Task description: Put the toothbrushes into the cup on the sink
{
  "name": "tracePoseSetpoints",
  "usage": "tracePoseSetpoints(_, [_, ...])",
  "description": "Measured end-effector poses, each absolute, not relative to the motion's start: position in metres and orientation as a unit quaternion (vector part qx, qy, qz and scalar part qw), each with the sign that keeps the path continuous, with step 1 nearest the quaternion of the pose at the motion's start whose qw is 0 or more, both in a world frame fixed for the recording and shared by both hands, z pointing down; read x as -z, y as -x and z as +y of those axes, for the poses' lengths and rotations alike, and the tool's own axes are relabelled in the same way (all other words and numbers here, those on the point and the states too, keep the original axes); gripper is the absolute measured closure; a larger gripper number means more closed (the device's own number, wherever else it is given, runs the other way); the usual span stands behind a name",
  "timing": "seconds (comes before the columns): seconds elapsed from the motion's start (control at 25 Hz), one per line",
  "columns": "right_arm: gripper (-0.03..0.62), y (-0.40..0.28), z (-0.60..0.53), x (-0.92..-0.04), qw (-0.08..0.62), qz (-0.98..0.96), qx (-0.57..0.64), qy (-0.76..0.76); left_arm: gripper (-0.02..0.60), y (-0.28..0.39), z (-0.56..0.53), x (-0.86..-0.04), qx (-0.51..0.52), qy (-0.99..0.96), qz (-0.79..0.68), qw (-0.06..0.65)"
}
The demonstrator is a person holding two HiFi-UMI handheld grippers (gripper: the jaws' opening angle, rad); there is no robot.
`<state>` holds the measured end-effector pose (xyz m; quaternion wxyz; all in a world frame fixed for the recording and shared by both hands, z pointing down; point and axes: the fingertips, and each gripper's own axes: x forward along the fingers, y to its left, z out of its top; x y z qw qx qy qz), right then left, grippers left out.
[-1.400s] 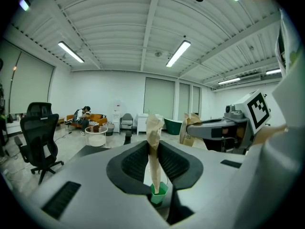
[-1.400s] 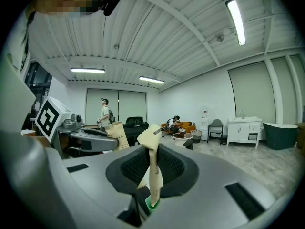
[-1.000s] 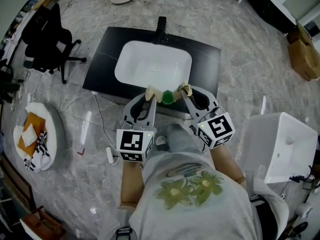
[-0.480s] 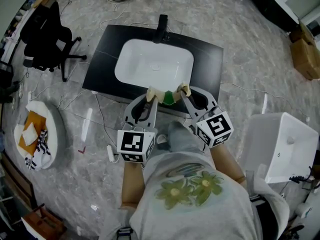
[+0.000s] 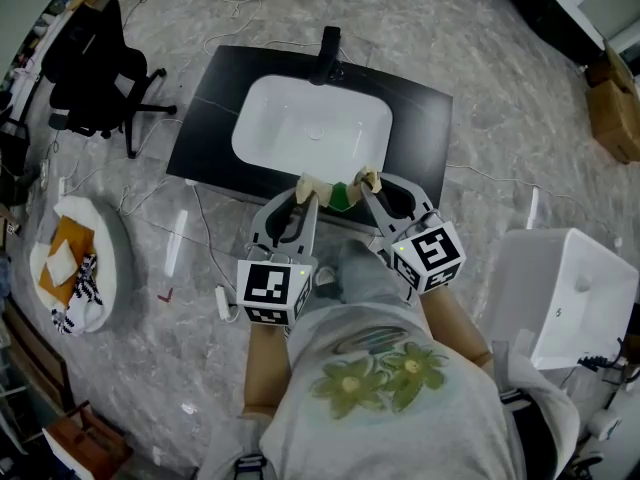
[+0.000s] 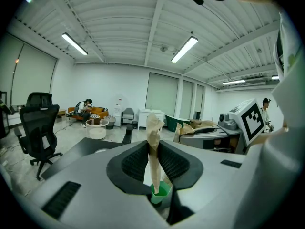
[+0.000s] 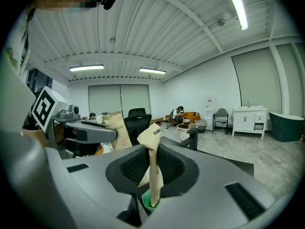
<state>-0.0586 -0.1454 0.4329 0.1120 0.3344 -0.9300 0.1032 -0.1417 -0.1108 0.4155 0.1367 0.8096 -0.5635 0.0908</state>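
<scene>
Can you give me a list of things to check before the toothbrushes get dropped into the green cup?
1. The left gripper is clamped on the left toothbrush, which is in a paper wrapper: ok.
2. The right gripper is clamped on the right toothbrush, also wrapped: ok.
3. Both lower ends point into the green cup: ok.
4. The two grippers do not bump into each other: ok, there is a gap between them.
5. The cup stands steady near the front edge of the black counter: cannot tell, the grippers hide its base.
6. The ends touch the cup's bottom: cannot tell.
</scene>
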Motion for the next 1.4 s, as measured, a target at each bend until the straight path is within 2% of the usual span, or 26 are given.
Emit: tracePoseSetpoints(1.4, [0.528, 0.064, -0.157, -0.477, 0.156, -0.935, -0.116, -0.297, 0.500, 0.138, -0.128, -0.431, -0.104, -0.803, -0.568, 0.148])
